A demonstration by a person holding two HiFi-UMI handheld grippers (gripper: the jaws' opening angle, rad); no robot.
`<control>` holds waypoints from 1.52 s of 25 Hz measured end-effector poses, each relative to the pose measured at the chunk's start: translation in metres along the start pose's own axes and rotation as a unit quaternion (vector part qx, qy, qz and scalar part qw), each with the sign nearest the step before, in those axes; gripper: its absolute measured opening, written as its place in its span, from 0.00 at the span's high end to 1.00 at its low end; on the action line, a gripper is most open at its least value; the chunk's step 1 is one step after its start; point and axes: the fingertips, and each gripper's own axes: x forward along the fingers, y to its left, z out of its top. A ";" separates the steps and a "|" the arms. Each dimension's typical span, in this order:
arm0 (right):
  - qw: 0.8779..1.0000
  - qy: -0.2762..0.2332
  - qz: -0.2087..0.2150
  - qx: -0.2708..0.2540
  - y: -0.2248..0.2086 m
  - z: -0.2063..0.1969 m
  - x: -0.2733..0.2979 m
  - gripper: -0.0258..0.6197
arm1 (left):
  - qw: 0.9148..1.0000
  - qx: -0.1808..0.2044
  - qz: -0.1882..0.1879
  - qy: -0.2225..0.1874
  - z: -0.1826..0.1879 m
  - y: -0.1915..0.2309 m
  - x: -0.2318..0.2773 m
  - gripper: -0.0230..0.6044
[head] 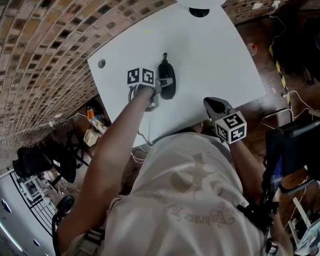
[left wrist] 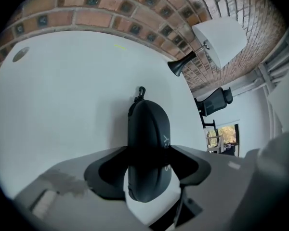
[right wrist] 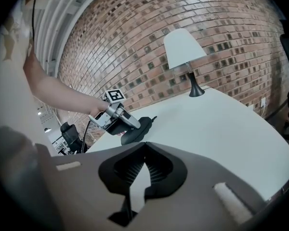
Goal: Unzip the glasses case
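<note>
Head view looks steeply down on the white rectangular table (head: 213,52); the 2 gripper views sit low, sharing its black oval case (left wrist: 148,143).

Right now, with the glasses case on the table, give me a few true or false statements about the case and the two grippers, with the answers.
1. The left gripper's jaws are closed on the glasses case. True.
2. The right gripper is pulling the zip. False: its jaws are together on nothing, and it is near the table's edge, apart from the case.
3. The case is white. False: it is black, on a white table.
4. A lamp with a white shade stands on the table. True.
5. The zip pull sticks out of the case's end far from the left gripper. True.
</note>
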 end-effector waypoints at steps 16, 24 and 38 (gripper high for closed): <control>0.976 0.130 0.066 -0.164 0.037 -0.046 0.033 0.95 | 0.990 -0.108 -0.047 -0.077 -0.065 -0.022 0.005 0.50; 0.953 0.173 0.087 -0.233 0.054 -0.077 0.045 0.91 | 0.983 -0.144 -0.074 -0.088 -0.071 -0.024 0.005 0.50; 0.920 0.218 0.157 -0.284 0.075 -0.090 0.066 0.82 | 0.974 -0.176 -0.120 -0.078 -0.070 -0.026 -0.003 0.51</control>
